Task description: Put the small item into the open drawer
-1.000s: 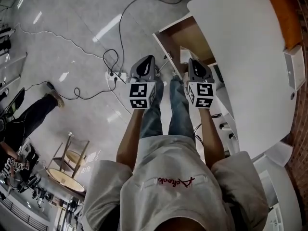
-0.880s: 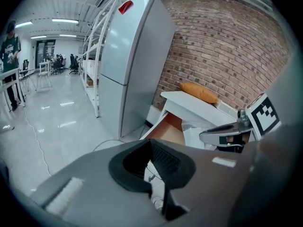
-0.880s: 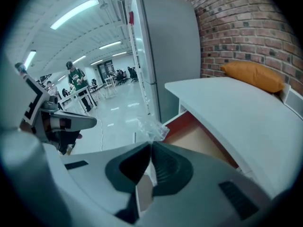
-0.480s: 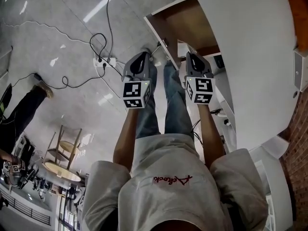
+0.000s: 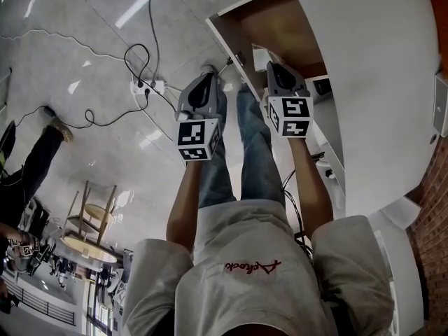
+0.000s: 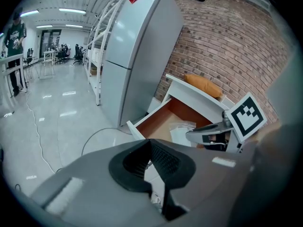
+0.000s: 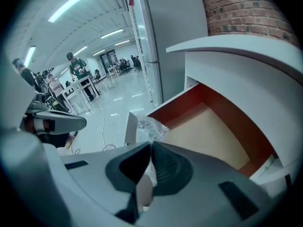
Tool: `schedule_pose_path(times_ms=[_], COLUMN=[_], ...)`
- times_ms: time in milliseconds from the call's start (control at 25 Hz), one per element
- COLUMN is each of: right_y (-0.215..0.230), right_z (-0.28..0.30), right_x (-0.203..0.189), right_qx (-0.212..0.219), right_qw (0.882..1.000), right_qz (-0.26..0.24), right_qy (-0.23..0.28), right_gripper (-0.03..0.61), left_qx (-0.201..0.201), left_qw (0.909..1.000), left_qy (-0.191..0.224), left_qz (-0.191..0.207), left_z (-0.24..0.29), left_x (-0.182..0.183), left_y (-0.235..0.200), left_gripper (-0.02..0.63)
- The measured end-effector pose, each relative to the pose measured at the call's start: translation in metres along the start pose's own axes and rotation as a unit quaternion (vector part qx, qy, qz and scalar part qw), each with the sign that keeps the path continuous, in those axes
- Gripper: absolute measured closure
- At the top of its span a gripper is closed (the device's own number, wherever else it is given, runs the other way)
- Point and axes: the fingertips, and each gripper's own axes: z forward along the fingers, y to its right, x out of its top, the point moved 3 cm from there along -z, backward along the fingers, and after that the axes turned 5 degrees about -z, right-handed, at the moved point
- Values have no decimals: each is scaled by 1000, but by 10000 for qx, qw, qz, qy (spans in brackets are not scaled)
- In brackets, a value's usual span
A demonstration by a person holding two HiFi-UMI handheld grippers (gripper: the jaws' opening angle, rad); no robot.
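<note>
The open drawer (image 5: 276, 26) has a brown wooden floor and white front, and juts from under the white desk (image 5: 378, 82). My right gripper (image 5: 275, 70) is shut on a small clear plastic packet (image 5: 260, 56), held over the drawer's near end. In the right gripper view the crinkled packet (image 7: 149, 127) sticks out of the shut right gripper (image 7: 150, 148), with the drawer (image 7: 208, 126) just ahead. My left gripper (image 5: 206, 84) hangs beside it over the floor. In the left gripper view, the left gripper (image 6: 150, 143) is shut on nothing; the drawer (image 6: 165, 119) and packet (image 6: 182, 132) lie beyond.
A power strip with cables (image 5: 143, 86) lies on the tiled floor left of the drawer. A wooden chair (image 5: 98, 201) and another person (image 5: 28, 163) are at far left. A tall grey refrigerator (image 6: 137, 46) stands by the brick wall (image 6: 227, 41); an orange cushion (image 6: 203, 85) tops the desk.
Both grippers have moved forward toward the drawer. The packet in the right gripper now sits over the drawer's near end. Both stay shut.
</note>
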Motion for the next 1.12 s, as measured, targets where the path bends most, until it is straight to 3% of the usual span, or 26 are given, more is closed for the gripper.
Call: schedule_pose_path(times_ms=[720, 960, 1120], right_y=[28, 24, 27], right_z=[81, 100, 112], right_x=[4, -4, -2], right_qx=[43, 61, 10], right_qw=[9960, 9841, 9630], right_qz=[-548, -1355, -2324], right_qy=[-704, -1146, -1368], right_gripper=[561, 563, 561], left_qx=[-55, -51, -50], left_qw=[9999, 10000, 10000], left_qy=[81, 32, -10], left_qz=[-32, -40, -71], left_z=[10, 7, 7], left_x=[-2, -7, -14], left_y=[-10, -19, -20], left_gripper=[604, 604, 604])
